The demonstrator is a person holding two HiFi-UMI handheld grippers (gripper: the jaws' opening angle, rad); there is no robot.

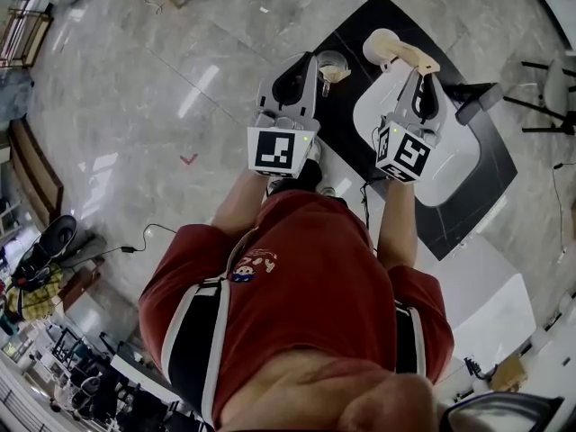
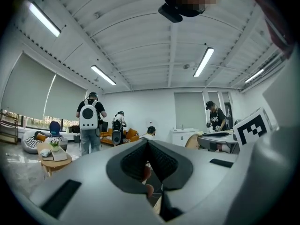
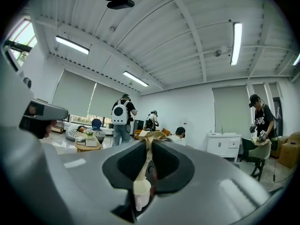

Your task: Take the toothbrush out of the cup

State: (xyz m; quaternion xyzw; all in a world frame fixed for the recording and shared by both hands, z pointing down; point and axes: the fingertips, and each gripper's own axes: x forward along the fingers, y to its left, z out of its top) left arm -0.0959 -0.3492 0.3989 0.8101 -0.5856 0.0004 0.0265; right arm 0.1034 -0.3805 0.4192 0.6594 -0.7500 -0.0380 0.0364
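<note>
Right gripper [image 3: 150, 146] was clenched on the toothbrush [image 3: 143, 168]. In the right gripper view the toothbrush ran lengthwise between the pads, with its pale butt end low and close to the camera and its tan end up at the tips. Which end carried the bristles I could not tell. Left gripper [image 2: 147, 143] had its jaws pressed together, and its own view showed nothing clearly caught between them. From the head view the two grippers were side by side in front of the person, both pointing away from the body. Just past the right gripper's tip [image 1: 423, 77] the tan end of the toothbrush [image 1: 419, 59] showed. The cup [image 1: 332, 62] sat off to its left, apart from it, right at the tip of the left gripper [image 1: 314, 62]. Whether that gripper pinched the cup's rim could not be made out. By my reading the toothbrush was already clear of the cup, so the next move depended on keeping that sideways gap, with the right hand carrying the toothbrush. Farther down lay the white worktop [image 1: 450, 165].
</note>
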